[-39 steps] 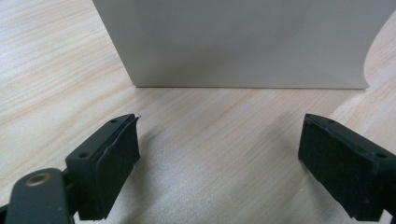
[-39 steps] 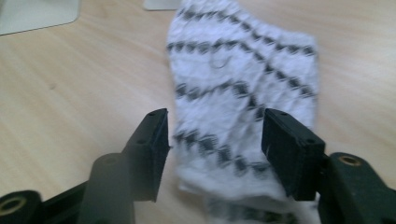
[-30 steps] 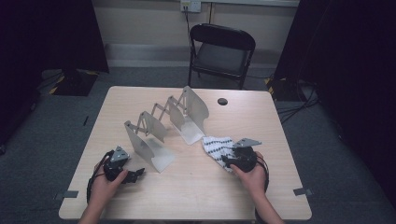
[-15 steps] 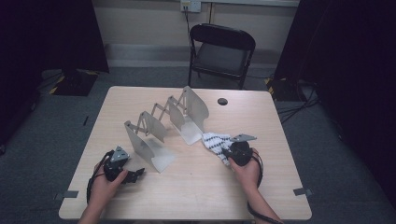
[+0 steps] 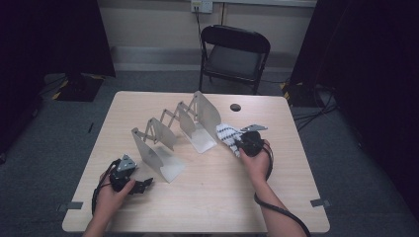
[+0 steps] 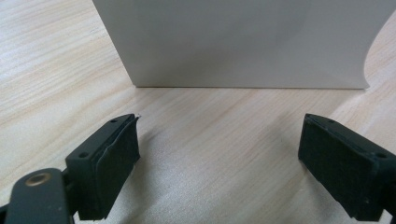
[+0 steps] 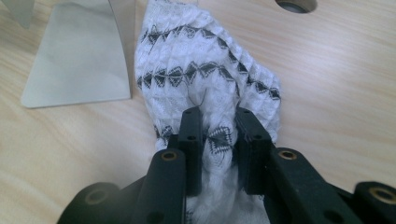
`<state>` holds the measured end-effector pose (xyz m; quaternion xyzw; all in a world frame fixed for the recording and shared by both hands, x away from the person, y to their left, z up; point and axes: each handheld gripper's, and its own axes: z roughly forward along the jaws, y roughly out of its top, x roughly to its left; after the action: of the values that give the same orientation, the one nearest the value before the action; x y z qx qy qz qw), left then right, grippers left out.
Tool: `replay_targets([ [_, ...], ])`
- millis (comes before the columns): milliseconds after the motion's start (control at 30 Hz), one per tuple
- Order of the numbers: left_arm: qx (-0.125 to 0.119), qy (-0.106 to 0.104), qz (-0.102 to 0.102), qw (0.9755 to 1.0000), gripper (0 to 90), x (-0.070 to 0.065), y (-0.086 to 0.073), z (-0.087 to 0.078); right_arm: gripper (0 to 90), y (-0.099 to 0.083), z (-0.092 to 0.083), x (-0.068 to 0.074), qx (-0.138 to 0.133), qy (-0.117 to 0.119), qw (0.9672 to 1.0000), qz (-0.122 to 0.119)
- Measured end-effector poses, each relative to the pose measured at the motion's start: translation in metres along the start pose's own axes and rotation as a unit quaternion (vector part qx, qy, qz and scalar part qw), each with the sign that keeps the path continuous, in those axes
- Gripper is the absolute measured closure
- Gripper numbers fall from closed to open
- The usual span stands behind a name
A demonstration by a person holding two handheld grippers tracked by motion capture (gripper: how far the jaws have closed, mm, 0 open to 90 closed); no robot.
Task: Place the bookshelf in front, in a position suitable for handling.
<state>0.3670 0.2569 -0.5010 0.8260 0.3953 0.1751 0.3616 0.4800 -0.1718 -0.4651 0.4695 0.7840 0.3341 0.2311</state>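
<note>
A white cloth (image 5: 226, 133) (image 7: 205, 70) with black zigzag bands lies bunched on the wooden table (image 5: 222, 197), beside the far plate of a metal accordion rack (image 5: 168, 131). My right gripper (image 5: 242, 142) (image 7: 217, 114) is shut on the cloth's near end; its jaws have just closed on it, and fabric is pinched between the pads. My left gripper (image 5: 146, 183) (image 6: 224, 140) rests near the table's front left, open with nothing between its jaws. It faces the rack's nearest plate (image 6: 233, 42), a short way off.
A black folding chair (image 5: 234, 54) stands beyond the table's far edge. A round cable hole (image 5: 235, 107) (image 7: 295, 4) sits in the tabletop just past the cloth. The rack's flat foot (image 7: 79, 65) lies left of the cloth.
My right gripper has closed on the cloth and moved away from the person toward the rack's far plate, taking the cloth along. The left hand has stayed put.
</note>
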Motion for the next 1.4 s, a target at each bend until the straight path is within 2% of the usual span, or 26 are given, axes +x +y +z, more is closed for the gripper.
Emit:
replay_targets([
  [67, 0.000, 0.000, 0.000, 1.0000, 12.1, 0.000, 0.000, 0.000, 73.1, 0.007, 0.013, 0.006, 0.003, 0.009, 0.9999, -0.010],
  [133, 0.000, 0.000, 0.000, 1.0000, 12.1, 0.000, 0.000, 0.000, 72.4, 0.008, 0.017, 0.007, 0.004, 0.012, 0.9998, -0.018],
  [167, 0.000, 0.000, -0.002, 1.0000, 12.1, 0.000, 0.000, 0.000, 71.3, 0.010, 0.020, 0.009, 0.003, 0.021, 0.9996, -0.021],
  [267, 0.000, 0.000, -0.001, 1.0000, 12.1, 0.000, 0.000, 0.000, 59.8, 0.011, 0.029, 0.014, 0.014, 0.033, 0.9988, -0.032],
  [300, 0.000, 0.000, -0.001, 1.0000, 12.1, 0.000, 0.000, 0.000, 59.8, 0.011, 0.029, 0.014, 0.014, 0.033, 0.9988, -0.032],
  [333, 0.000, 0.000, -0.002, 1.0000, 12.1, 0.000, 0.000, 0.000, 52.5, 0.009, 0.026, 0.014, -0.002, 0.023, 0.9993, -0.028],
  [400, 0.000, 0.000, -0.002, 1.0000, 12.1, 0.000, 0.000, 0.000, 50.5, 0.009, 0.024, 0.013, -0.008, 0.031, 0.9992, -0.025],
  [433, 0.000, 0.000, -0.002, 1.0000, 12.1, 0.000, 0.000, 0.000, 44.3, 0.007, 0.016, 0.011, -0.013, 0.028, 0.9989, -0.035],
  [500, 0.000, 0.000, 0.000, 1.0000, 12.1, 0.000, 0.000, 0.000, 43.1, 0.006, 0.014, 0.010, -0.012, 0.029, 0.9989, -0.034],
  [567, 0.000, 0.000, 0.000, 1.0000, 12.1, 0.000, 0.000, 0.000, 41.7, -0.001, 0.001, 0.007, -0.013, 0.041, 0.9989, -0.019],
  [633, 0.000, 0.000, -0.001, 1.0000, 12.1, 0.000, 0.000, 0.000, 41.6, -0.003, -0.002, 0.007, -0.012, 0.043, 0.9988, -0.020],
  [700, 0.000, 0.000, 0.000, 1.0000, 12.1, 0.000, 0.000, 0.000, 39.8, -0.011, -0.009, 0.009, -0.014, 0.039, 0.9987, -0.031],
  [767, 0.000, 0.000, 0.000, 1.0000, 12.1, 0.000, 0.000, 0.000, 40.0, -0.018, -0.013, 0.010, -0.010, 0.025, 0.9987, -0.044],
  [867, 0.000, 0.000, -0.002, 1.0000, 12.0, 0.000, 0.000, 0.000, 40.8, -0.027, -0.016, 0.006, -0.008, 0.027, 0.9991, -0.031],
  [1000, 0.000, 0.000, -0.001, 1.0000, 12.0, 0.000, 0.000, 0.000, 44.5, -0.033, -0.007, 0.000, 0.004, 0.027, 0.9994, -0.021],
  [1133, 0.000, 0.000, 0.000, 1.0000, 12.0, 0.000, 0.000, 0.000, 49.5, -0.031, 0.001, 0.001, 0.007, 0.026, 0.9993, -0.026],
  [1267, 0.000, 0.000, -0.002, 1.0000, 12.0, 0.000, 0.000, 0.000, 64.7, -0.026, 0.007, 0.001, 0.005, 0.040, 0.9986, -0.034],
  [1400, 0.000, 0.000, -0.002, 1.0000, 12.0, 0.000, 0.000, 0.000, 65.4, -0.019, 0.012, 0.000, 0.009, 0.038, 0.9982, -0.046],
])
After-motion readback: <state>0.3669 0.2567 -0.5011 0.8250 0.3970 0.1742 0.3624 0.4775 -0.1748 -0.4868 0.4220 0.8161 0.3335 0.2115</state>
